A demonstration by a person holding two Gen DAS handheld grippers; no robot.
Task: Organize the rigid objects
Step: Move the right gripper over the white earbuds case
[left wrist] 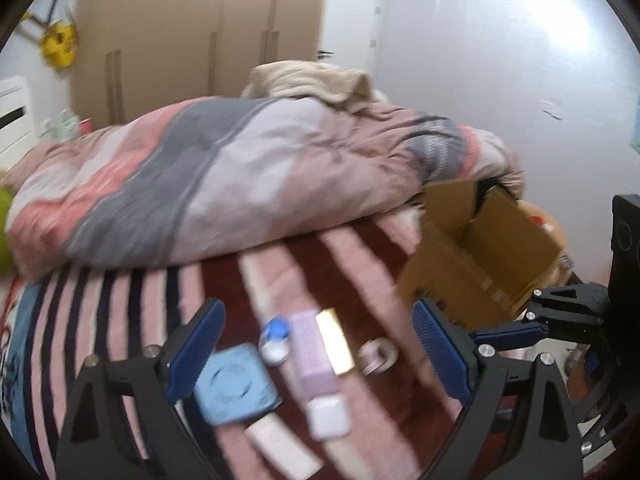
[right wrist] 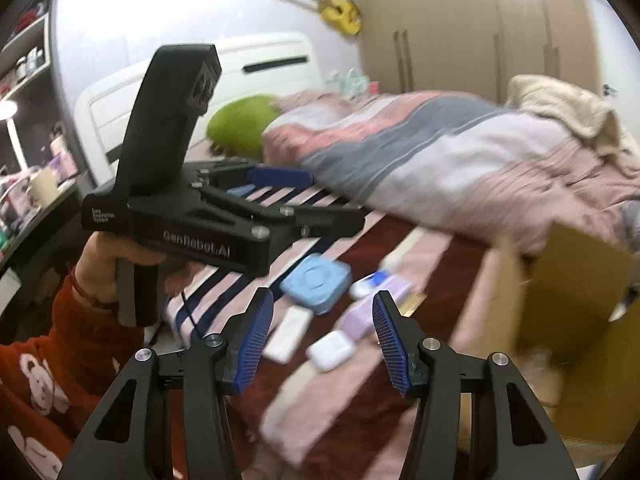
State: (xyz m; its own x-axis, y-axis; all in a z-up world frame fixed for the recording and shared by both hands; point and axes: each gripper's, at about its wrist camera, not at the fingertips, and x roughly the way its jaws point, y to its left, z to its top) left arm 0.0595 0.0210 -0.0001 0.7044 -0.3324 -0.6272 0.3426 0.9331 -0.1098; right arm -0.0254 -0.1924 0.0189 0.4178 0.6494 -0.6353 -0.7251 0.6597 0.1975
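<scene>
Several small rigid objects lie on a striped bedspread [left wrist: 132, 320]: a blue square case [left wrist: 236, 388], a blue-capped white bottle [left wrist: 275, 339], a lilac box [left wrist: 314, 356], a gold bar [left wrist: 335, 340], a white earbud case [left wrist: 329, 418], a tape roll [left wrist: 378, 355] and a white flat bar [left wrist: 282, 446]. My left gripper [left wrist: 316, 350] is open just above them. My right gripper [right wrist: 322, 338] is open, with the earbud case [right wrist: 331, 350] between its fingers' line of sight. The blue case [right wrist: 316, 282] and lilac box [right wrist: 374, 312] lie beyond. The left gripper's body [right wrist: 192, 216] fills the right wrist view's left.
An open cardboard box [left wrist: 480, 256] stands at the bed's right edge; it also shows in the right wrist view [right wrist: 568, 304]. A bunched quilt [left wrist: 240, 176] covers the far bed. A green pillow [right wrist: 240, 124], headboard, wardrobe [left wrist: 180, 40] and desk clutter lie beyond.
</scene>
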